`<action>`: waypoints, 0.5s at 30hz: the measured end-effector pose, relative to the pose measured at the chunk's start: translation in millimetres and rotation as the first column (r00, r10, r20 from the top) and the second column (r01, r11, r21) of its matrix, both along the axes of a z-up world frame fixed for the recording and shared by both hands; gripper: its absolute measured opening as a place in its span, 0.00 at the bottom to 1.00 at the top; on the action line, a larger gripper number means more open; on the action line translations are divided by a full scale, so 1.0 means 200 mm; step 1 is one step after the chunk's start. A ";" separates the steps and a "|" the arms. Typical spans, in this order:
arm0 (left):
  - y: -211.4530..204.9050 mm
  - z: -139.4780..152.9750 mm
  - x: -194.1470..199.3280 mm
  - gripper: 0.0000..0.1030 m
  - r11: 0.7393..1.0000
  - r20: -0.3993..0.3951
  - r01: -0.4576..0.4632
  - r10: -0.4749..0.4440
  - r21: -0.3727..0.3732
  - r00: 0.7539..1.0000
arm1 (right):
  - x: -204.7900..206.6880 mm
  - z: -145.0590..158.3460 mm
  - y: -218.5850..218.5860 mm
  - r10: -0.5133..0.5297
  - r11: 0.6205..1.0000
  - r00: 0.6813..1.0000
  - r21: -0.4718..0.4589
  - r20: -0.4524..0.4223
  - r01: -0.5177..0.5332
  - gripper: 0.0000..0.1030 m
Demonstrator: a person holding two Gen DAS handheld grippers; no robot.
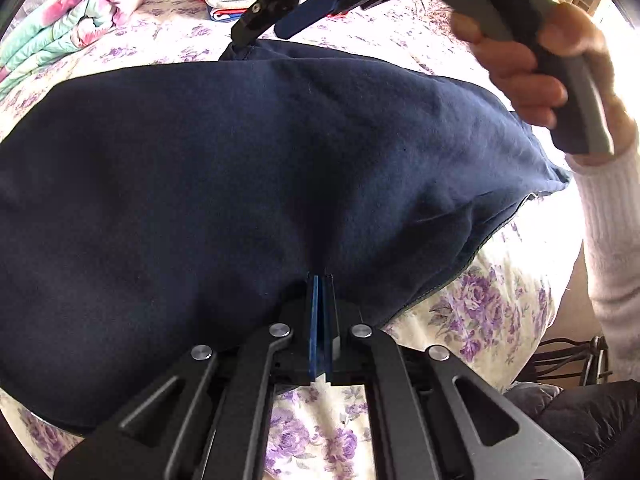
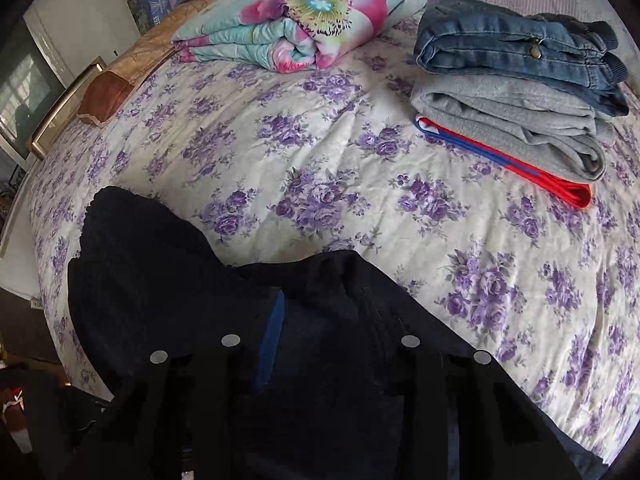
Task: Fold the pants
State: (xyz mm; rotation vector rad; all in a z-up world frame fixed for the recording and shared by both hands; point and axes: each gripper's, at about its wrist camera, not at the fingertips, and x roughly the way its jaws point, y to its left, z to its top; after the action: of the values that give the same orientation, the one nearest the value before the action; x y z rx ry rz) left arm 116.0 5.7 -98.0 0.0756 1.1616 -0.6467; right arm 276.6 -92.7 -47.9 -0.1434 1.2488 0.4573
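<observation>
Left wrist view: left tool (image 1: 320, 300) pinches the pants (image 1: 240, 160) near the bed's (image 1: 480, 312) edge; right tool (image 2: 316, 320) narrow, cloth between its jaws.

One pair of navy pants (image 1: 248, 168) lies before me on one floral bedspread (image 2: 328, 168). I carry two grippers: my left gripper (image 1: 320, 280) and my right gripper (image 1: 280, 28), the latter held in one visible hand (image 1: 532, 68). One folded floral quilt (image 2: 304, 20). One stack of three folded garments: one pair of jeans (image 2: 516, 48), one grey garment (image 2: 512, 120), one red-and-blue garment (image 2: 520, 172).
</observation>
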 end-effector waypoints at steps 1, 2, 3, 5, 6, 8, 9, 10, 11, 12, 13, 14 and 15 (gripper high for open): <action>0.01 0.00 0.01 0.01 1.000 -0.011 0.003 -0.003 -0.016 1.000 | 0.02 -0.02 -0.01 -0.006 1.000 1.000 0.012 -0.029 0.006 0.37; 0.03 -0.01 0.02 0.01 1.000 -0.021 0.005 -0.005 -0.031 1.000 | 0.03 -0.04 -0.02 -0.014 1.000 0.999 0.013 -0.047 0.015 0.37; 0.04 -0.01 0.03 0.01 0.999 -0.030 0.006 -0.008 -0.045 1.000 | 0.04 -0.06 -0.02 -0.025 1.000 0.998 0.003 -0.056 0.025 0.37; 0.06 -0.02 0.04 0.01 0.998 -0.041 0.011 -0.014 -0.065 0.999 | 0.05 -0.09 -0.04 -0.030 1.000 0.997 -0.009 -0.072 0.029 0.37; 0.07 -0.02 0.05 0.01 0.997 -0.044 0.013 -0.016 -0.072 0.999 | 0.05 -0.11 -0.04 -0.028 1.000 0.996 -0.007 -0.085 0.027 0.37; 0.08 -0.03 0.05 0.01 0.997 -0.045 0.016 -0.020 -0.079 0.999 | 0.05 -0.15 -0.04 -0.011 1.000 0.992 0.013 -0.128 0.013 0.38; 0.09 -0.03 0.06 0.01 0.997 -0.045 0.016 -0.020 -0.081 0.999 | 0.04 -0.16 -0.04 -0.007 0.999 0.990 0.034 -0.141 0.012 0.31; 0.09 -0.03 0.06 0.01 0.996 -0.046 0.017 -0.021 -0.084 0.999 | 0.03 -0.15 -0.02 0.005 0.999 0.990 0.045 -0.138 0.001 0.09; 0.10 -0.03 0.06 0.01 0.996 -0.046 0.017 -0.021 -0.087 0.999 | 0.01 -0.13 0.00 0.016 1.000 0.995 0.016 -0.099 -0.014 0.08; 0.10 -0.04 0.07 0.01 0.996 -0.047 0.017 -0.021 -0.089 0.999 | 0.00 -0.08 0.03 0.017 1.000 0.999 -0.018 -0.035 -0.018 0.07; 0.11 -0.04 0.08 0.01 0.996 -0.049 0.017 -0.022 -0.091 0.999 | 0.04 -0.02 0.03 -0.002 1.000 1.000 -0.028 0.017 0.003 0.06; 0.11 -0.03 0.08 0.01 0.996 -0.052 0.017 -0.022 -0.093 0.998 | 0.09 0.03 0.04 -0.027 0.999 0.999 -0.015 0.038 0.028 0.06; 0.12 -0.03 0.08 0.01 0.995 -0.056 0.016 -0.021 -0.094 0.998 | 0.14 0.06 0.05 -0.039 0.999 0.998 -0.004 0.040 0.039 0.06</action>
State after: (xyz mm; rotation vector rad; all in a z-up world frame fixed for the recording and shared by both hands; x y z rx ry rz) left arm 132.5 28.8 -103.8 -0.0114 1.1850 -0.7222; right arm 304.4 -83.3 -35.4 -0.1314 1.2118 0.4155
